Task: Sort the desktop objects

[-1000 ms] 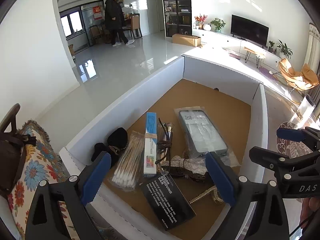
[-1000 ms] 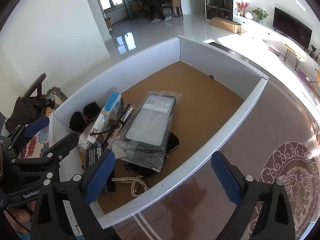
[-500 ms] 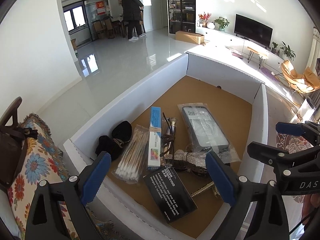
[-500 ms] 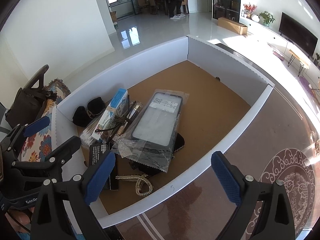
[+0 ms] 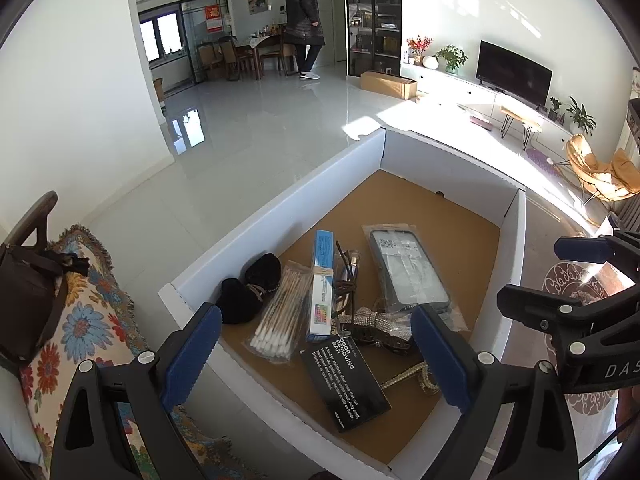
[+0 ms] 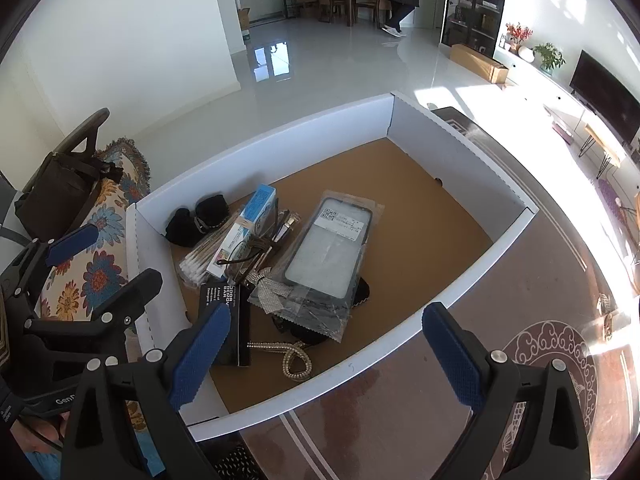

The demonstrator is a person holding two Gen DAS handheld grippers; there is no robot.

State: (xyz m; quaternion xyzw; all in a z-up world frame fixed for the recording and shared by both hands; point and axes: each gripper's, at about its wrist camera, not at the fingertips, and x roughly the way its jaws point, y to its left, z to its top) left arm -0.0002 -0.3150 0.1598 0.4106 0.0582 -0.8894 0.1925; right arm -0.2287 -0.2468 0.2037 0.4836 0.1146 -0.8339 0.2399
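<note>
A white cardboard tray with a brown floor holds a heap at its near left end: a bagged phone case, a blue-white box, a pack of cotton swabs, a black card, a rhinestone bow, a rhinestone chain, black pouches. My left gripper is open above the tray's near corner. My right gripper is open above its near wall. Both are empty.
The tray stands on a dark glossy table with a round ornament. A floral cushion and a brown bag lie to the left. A person stands far off in the room.
Both grippers have drawn back and up from the tray, so the heap looks smaller and further away. The jaws stay open. The person in the background has walked away.
</note>
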